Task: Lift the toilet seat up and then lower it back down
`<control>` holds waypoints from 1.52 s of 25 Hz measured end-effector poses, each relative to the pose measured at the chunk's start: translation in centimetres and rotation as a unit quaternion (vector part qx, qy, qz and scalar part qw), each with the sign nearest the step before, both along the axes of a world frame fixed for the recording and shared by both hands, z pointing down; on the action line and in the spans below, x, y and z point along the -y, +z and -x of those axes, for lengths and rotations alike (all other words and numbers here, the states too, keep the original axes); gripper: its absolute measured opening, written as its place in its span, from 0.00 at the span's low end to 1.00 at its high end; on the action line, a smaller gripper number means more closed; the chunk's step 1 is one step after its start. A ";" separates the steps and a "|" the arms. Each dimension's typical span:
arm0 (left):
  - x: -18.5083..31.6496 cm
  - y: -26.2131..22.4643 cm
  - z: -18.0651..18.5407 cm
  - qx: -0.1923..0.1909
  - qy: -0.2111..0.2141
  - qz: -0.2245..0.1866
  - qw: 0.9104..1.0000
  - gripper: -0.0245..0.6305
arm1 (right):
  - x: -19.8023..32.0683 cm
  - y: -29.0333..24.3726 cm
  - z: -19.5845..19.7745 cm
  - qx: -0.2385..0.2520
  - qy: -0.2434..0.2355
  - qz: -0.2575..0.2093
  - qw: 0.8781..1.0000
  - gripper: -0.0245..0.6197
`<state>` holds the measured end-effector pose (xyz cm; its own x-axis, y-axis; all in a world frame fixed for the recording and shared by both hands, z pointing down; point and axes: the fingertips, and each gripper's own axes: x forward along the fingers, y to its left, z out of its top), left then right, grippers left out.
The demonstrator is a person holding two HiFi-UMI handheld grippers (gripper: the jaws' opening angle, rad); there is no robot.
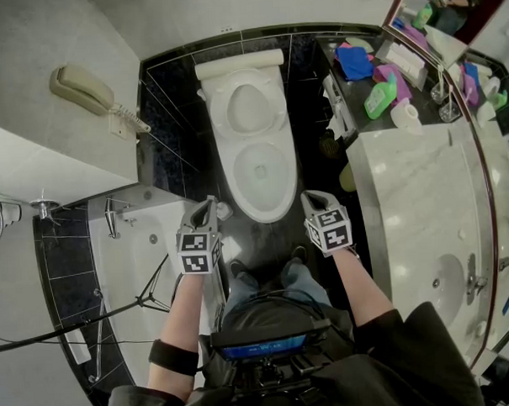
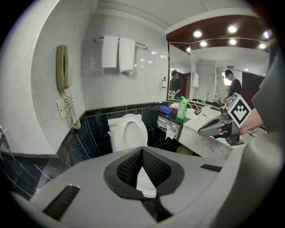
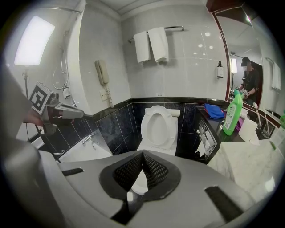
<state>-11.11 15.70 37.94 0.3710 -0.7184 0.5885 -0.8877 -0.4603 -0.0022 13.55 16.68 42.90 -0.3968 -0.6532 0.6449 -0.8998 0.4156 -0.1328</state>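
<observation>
The white toilet stands against the black-tiled back wall, straight ahead of me. Its seat is raised and leans back on the tank; the right gripper view shows that seat as an upright oval ring. My left gripper hovers just short of the bowl's front left, and its jaws are shut with nothing in them. On the other side, my right gripper sits at the bowl's front right, jaws likewise shut and empty. Neither gripper touches the toilet.
A marble counter with a sink runs along the right, with a green bottle and a paper roll at its far end. A bathtub and a black stand are at left. A wall phone hangs far left.
</observation>
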 end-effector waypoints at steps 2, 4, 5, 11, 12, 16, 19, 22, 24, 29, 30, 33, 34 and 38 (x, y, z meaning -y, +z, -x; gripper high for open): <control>0.0 0.2 0.1 0.002 -0.001 -0.002 1.000 0.04 | 0.0 0.0 -0.1 -0.002 -0.001 0.002 1.000 0.06; 0.1 0.2 0.2 0.004 -0.001 -0.003 1.000 0.04 | 0.0 0.2 -0.2 -0.008 -0.002 0.003 1.000 0.06; 0.0 0.2 0.1 0.004 -0.001 -0.003 1.000 0.04 | 0.0 0.3 -0.3 -0.009 -0.003 0.002 1.000 0.06; -0.5 0.5 0.0 0.005 0.001 0.003 1.000 0.04 | -0.2 0.5 -0.2 -0.005 -0.005 0.002 1.000 0.06; -0.6 0.4 0.0 0.004 0.001 0.005 1.000 0.04 | -0.2 0.6 -0.3 -0.005 -0.004 0.001 1.000 0.06; -0.8 0.4 0.3 0.007 -0.002 0.004 1.000 0.04 | -0.2 0.1 -0.3 0.000 0.002 0.001 1.000 0.06; -0.9 0.4 0.2 0.006 -0.003 0.001 1.000 0.04 | -0.3 0.4 -0.5 -0.003 0.001 0.000 1.000 0.06; -1.2 0.4 0.2 0.007 -0.002 0.001 1.000 0.04 | -0.5 0.2 -0.2 -0.002 -0.002 0.000 1.000 0.06; -1.4 0.5 0.2 0.007 -0.001 0.003 1.000 0.04 | -0.6 0.4 -0.1 -0.002 -0.003 -0.001 1.000 0.06; -1.7 0.5 0.0 0.008 0.001 0.003 1.000 0.04 | -0.7 0.2 -0.1 -0.003 -0.002 0.000 1.000 0.06; -1.7 0.5 0.0 0.008 0.001 0.003 1.000 0.04 | -0.7 0.2 -0.1 -0.004 -0.002 0.000 1.000 0.06; -1.6 0.6 0.0 0.006 0.000 0.003 1.000 0.04 | -0.7 0.3 0.0 -0.004 -0.006 0.001 1.000 0.06; -1.6 0.7 0.0 0.005 0.000 0.004 1.000 0.04 | -0.7 0.3 0.1 -0.004 -0.007 0.002 1.000 0.06; -1.7 0.8 -0.1 0.005 0.000 0.008 1.000 0.04 | -0.8 0.4 0.1 -0.004 -0.009 0.004 1.000 0.06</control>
<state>-11.03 17.44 38.72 0.3651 -0.7089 0.6035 -0.8881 -0.4596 -0.0027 13.48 17.49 43.29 -0.4028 -0.6404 0.6540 -0.8933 0.4308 -0.1283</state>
